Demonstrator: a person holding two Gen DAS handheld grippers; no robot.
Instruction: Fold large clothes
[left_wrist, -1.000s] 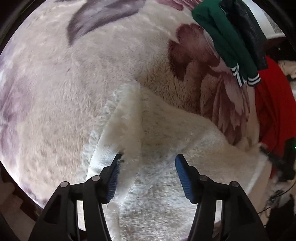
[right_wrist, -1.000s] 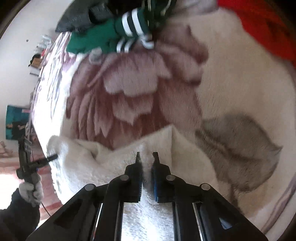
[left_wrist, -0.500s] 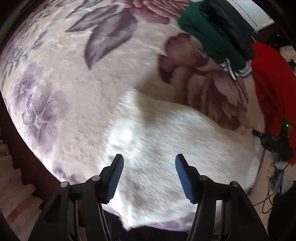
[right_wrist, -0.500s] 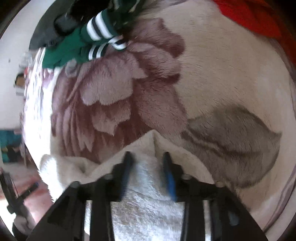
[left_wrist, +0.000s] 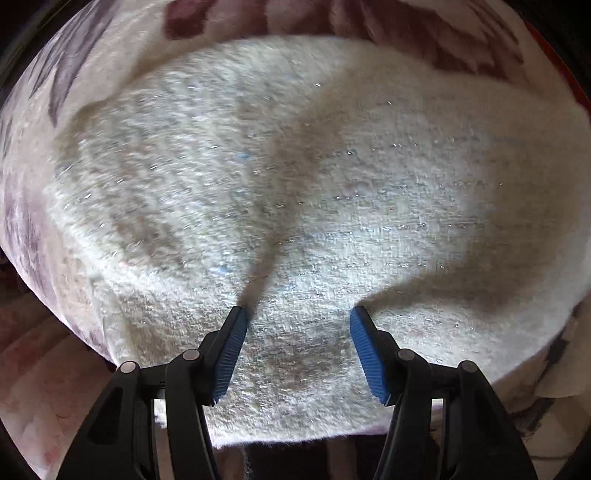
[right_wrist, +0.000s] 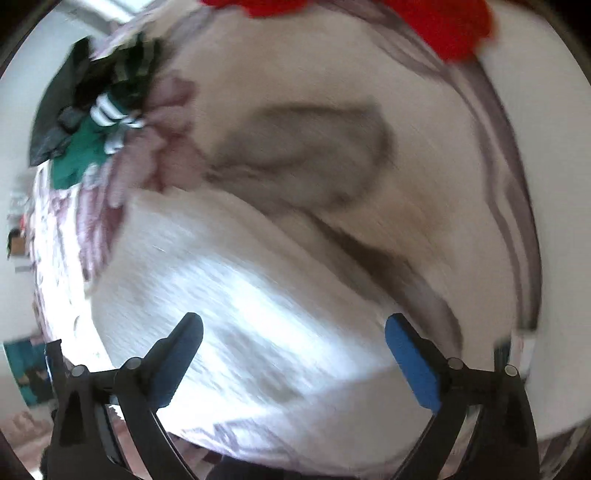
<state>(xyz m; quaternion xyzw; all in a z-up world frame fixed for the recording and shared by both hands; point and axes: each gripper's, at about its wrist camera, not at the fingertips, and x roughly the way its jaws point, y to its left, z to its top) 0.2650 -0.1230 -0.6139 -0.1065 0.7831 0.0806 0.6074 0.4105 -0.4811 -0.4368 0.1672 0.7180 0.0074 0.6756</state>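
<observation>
Now, right gripper: jaws spread wide and holding nothing, where a second ago they were pinched shut on a fold of the white sweater; the view is smeared, so it looks to be moving.
Left gripper: jaws released as before, blue pads well apart, now hanging close over the knit with nothing between them.
Sweater: lying spread on the flowered blanket of the bed, near its front edge; the raised peak the right jaws held a second ago is gone and the surface reads broad and fairly flat, with one shallow crease running up from the left pad.
Meaning for the task: the fold just carried over seems to be laid down and let go, so both grippers are free for a fresh grip, probably on an edge for the next fold.
Other clothes: green striped garment and red garment sit well apart at the far side, untouched.
</observation>
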